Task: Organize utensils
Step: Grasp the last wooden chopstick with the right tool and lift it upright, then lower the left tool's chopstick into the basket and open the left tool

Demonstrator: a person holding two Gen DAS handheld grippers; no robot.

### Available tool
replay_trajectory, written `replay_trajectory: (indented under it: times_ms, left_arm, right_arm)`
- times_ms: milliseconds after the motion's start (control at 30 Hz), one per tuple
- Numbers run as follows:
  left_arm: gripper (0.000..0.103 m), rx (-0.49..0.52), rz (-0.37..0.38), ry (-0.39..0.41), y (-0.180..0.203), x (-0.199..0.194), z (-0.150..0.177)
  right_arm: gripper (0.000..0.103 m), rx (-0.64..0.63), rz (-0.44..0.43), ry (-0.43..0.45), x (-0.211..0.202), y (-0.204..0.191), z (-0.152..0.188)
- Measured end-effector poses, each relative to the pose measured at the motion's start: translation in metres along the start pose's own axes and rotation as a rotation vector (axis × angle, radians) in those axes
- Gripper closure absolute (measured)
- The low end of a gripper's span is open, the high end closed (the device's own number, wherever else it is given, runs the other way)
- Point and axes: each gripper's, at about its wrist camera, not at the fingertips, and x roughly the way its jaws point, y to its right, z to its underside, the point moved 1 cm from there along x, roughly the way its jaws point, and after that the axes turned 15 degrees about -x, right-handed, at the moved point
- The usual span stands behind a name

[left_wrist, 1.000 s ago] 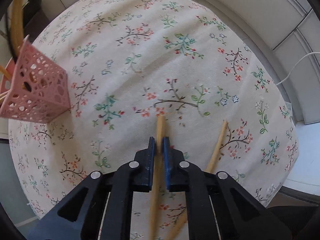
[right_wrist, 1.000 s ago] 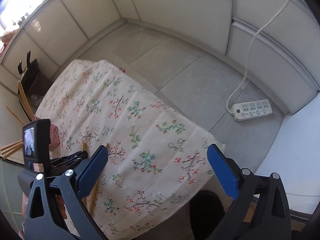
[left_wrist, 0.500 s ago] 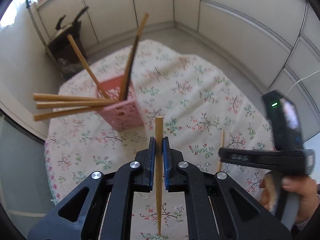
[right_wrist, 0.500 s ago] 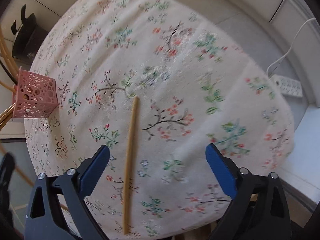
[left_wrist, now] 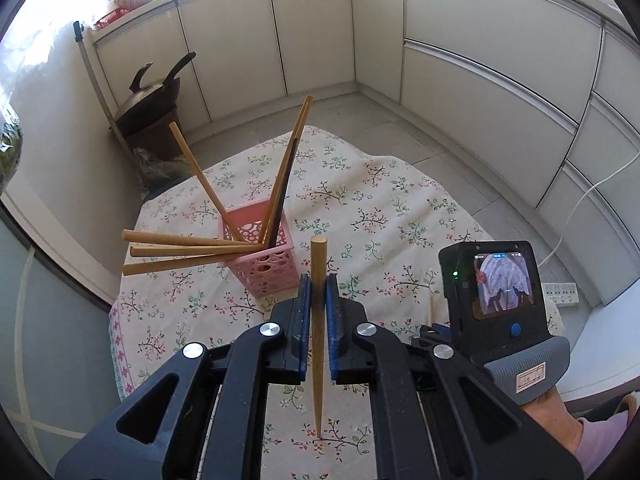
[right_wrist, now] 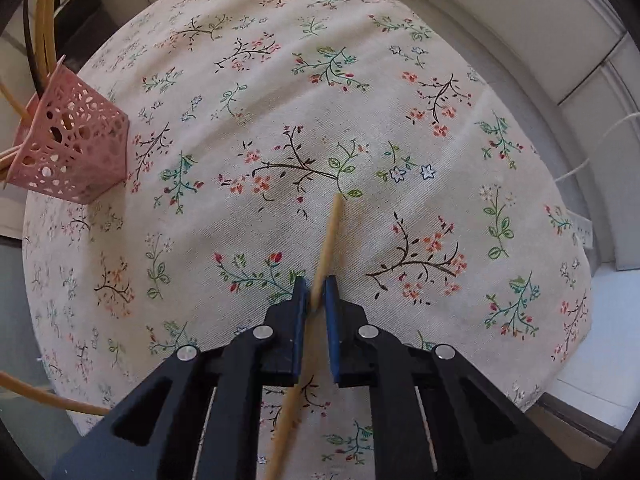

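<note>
My left gripper [left_wrist: 317,294] is shut on a wooden chopstick [left_wrist: 318,320], held upright above the floral tablecloth, just in front of the pink perforated holder [left_wrist: 262,256]. The holder has several wooden chopsticks and a dark one leaning out of it. My right gripper [right_wrist: 318,294] is shut on a second wooden chopstick [right_wrist: 330,232] that lies on the cloth. The pink holder [right_wrist: 70,148] shows at the far left of the right wrist view. The right gripper's body [left_wrist: 496,300] shows at the lower right of the left wrist view.
The floral tablecloth [right_wrist: 360,100] covers a small round table [left_wrist: 380,216]. A black wok [left_wrist: 152,96] stands on a stand behind the table. A white power strip [left_wrist: 562,294] lies on the floor at the right. Cabinets line the walls.
My left gripper lifted its chopstick off the cloth and raised it toward the pink holder. My right gripper came down over the other chopstick and shut on it.
</note>
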Motion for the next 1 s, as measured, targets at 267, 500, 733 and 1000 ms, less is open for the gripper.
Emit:
replay_trajectory:
  times_ms: [267,500,733,1000]
  left_arm:
    - [0.096,-0.011,0.009,0.034,0.000,-0.010,-0.001]
    - [0.096,-0.028,0.015,0.078,0.000,-0.029,0.004]
    - [0.096,-0.040,0.010,0.129,0.002,-0.047,0.004]
    - [0.096,-0.097,0.028,0.232,-0.004,-0.073,-0.028]
  right_arm:
    - [0.097,0.093,-0.201,0.136,-0.038,0.035,0.006]
    - [0.097,0.028,-0.265,0.326,-0.114,0.058,0.003]
    - [0.097,-0.050,-0.293,0.484,-0.175,0.058,0.012]
    - [0.097,-0.054,-0.331,0.582,-0.215,0.061,0.012]
